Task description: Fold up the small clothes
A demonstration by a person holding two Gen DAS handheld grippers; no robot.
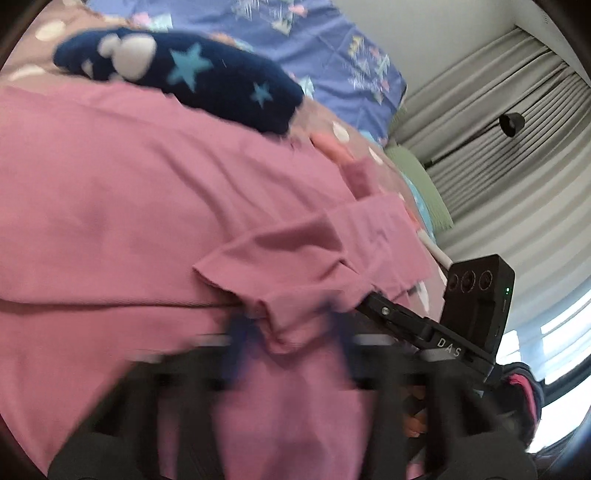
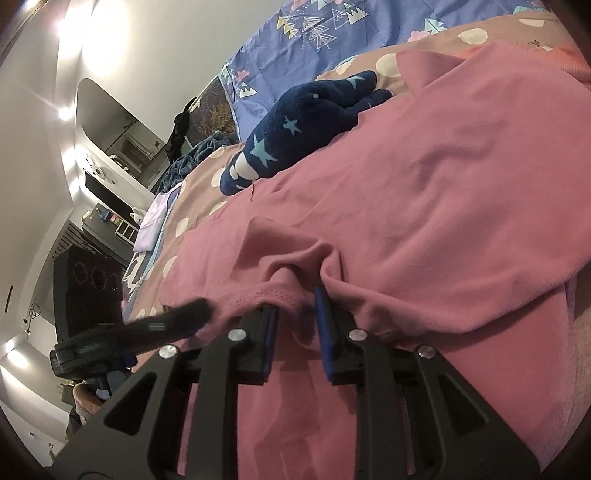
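The left gripper's (image 1: 288, 325) jaws are blurred but closed, pinching a folded edge of the pink shirt (image 1: 129, 206). The right gripper's (image 2: 295, 314) jaws stand slightly apart, the shirt's hem bunched between them; whether the pads press it I cannot tell. The shirt lies spread on the bed (image 2: 476, 35), a navy star-patterned garment (image 2: 295, 129) touching its far edge.

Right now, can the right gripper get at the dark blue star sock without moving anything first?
Probably not: the right gripper has a fold of the pink shirt between its fingers, and the sock lies well beyond it.
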